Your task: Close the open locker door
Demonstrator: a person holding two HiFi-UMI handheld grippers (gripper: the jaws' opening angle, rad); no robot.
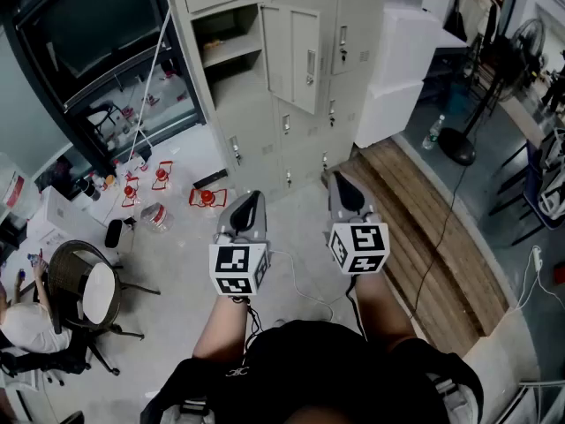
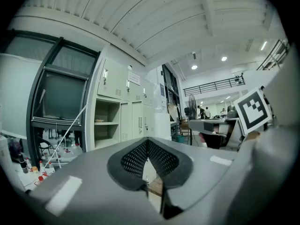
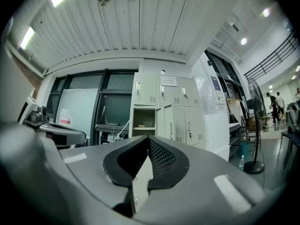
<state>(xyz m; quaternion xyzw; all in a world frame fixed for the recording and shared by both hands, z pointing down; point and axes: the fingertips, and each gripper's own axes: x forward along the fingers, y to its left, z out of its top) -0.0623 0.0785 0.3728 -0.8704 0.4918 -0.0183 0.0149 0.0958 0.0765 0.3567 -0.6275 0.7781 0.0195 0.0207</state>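
The lockers (image 1: 305,122) stand against the far wall, and the open door (image 1: 294,57) belongs to a cell in the upper left column. It is a tall panel with its long axis upright. It hangs at the right edge of its opening (image 1: 226,53) and swings out into the room, so its free edge, with the latch (image 1: 310,67), points away from the locker front. In the right gripper view the opening (image 3: 143,121) shows a shelf inside, and the door (image 3: 165,123) is seen nearly edge-on beside it.

The left gripper (image 1: 251,200) and right gripper (image 1: 339,184) are held side by side and level, both aimed at the lockers and well apart from them. Neither touches the door. In the left gripper view the left gripper's (image 2: 147,140) pad tips meet, with nothing between them. The right gripper's (image 3: 149,139) jaws are likewise pressed together and empty.

A white cabinet (image 1: 402,69) stands just right of the lockers, with wooden planks (image 1: 424,228) on the floor in front of it. A fan (image 1: 461,141) stands further right. Red items (image 1: 207,197) lie on the floor to the left.
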